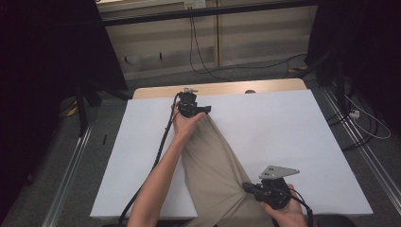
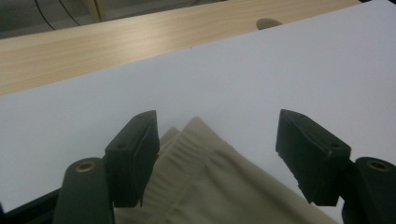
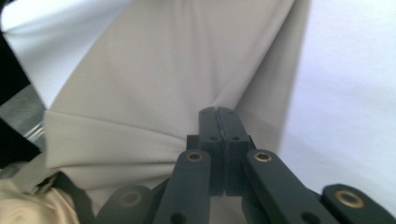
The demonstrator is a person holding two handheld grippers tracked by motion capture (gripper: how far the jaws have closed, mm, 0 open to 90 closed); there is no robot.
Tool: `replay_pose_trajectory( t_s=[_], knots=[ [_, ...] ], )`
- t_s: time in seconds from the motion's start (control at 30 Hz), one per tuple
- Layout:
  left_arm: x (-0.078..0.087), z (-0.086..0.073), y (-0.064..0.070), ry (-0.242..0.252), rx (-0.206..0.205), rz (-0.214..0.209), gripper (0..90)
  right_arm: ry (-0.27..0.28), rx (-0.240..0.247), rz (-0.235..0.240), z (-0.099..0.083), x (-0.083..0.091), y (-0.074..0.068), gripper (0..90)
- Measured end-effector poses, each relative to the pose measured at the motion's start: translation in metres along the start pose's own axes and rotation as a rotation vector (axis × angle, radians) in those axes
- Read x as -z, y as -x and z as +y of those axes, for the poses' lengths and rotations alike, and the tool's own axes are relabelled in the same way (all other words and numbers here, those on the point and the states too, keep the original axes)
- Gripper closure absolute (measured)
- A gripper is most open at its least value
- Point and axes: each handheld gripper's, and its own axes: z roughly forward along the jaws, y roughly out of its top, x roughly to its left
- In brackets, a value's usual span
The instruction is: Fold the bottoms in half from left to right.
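Nearest us, our right gripper (image 3: 218, 140) has its fingers clenched on a fold of the beige garment (image 1: 215, 165). It lies stretched across the white surface (image 1: 283, 132). Our left gripper (image 2: 217, 158) stands released over the far elastic hem; smoothing and folding seem left to do.

The left gripper (image 1: 202, 111) was stretched far forward on a nearly straight left forearm (image 1: 158, 182), its jaws spread wide at the far tip of the beige cloth (image 1: 215, 165). The right gripper (image 1: 249, 187) sat near the cloth's near end, jaws pinched tight together on a fold.
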Motion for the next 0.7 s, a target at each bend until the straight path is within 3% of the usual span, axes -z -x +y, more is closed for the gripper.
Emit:
replay_pose_trajectory(
  t_s=[0.03,0.17,0.27,0.3,0.33,0.37,0.4,0.43,0.47,0.5,0.63,0.7],
  knots=[
    [0.013,-0.005,-0.001,0.009,-0.004,0.002,27.0,0.009,-0.001,-0.021,0.000,0.004,0.004,90.0],
    [0.031,-0.017,-0.003,0.007,-0.004,-0.001,25.2,-0.003,-0.016,-0.029,-0.001,0.008,0.013,88.0],
    [0.049,-0.035,-0.002,0.012,-0.031,-0.004,23.5,0.008,0.012,-0.104,-0.002,0.013,0.011,74.1],
    [0.056,-0.042,-0.001,0.005,-0.045,-0.004,23.5,0.025,0.017,-0.097,-0.001,0.015,0.009,73.1],
    [0.062,-0.049,0.000,0.006,-0.041,-0.007,23.6,0.058,0.043,-0.050,0.004,0.017,0.000,71.7],
    [0.069,-0.055,0.002,-0.004,-0.047,-0.011,23.6,0.058,0.043,-0.050,0.004,0.017,0.000,71.7],
    [0.076,-0.061,0.006,-0.010,-0.057,-0.021,23.8,0.046,0.097,0.005,0.010,0.011,-0.013,71.2],
    [0.084,-0.068,0.008,-0.017,-0.088,-0.030,23.8,0.046,0.097,0.005,0.010,0.011,-0.013,71.2],
    [0.091,-0.075,0.012,-0.017,-0.097,-0.041,26.0,0.024,0.144,0.072,0.013,0.000,-0.028,69.5],
    [0.099,-0.083,0.016,-0.020,-0.093,-0.055,26.0,0.024,0.144,0.072,0.013,0.000,-0.028,69.5],
    [0.129,-0.113,0.035,-0.049,-0.126,-0.105,27.2,-0.024,0.193,0.149,0.018,-0.021,-0.050,65.3],
    [0.144,-0.125,0.044,-0.060,-0.137,-0.139,29.4,-0.061,0.225,0.192,0.011,-0.027,-0.060,64.7]
  ],
)
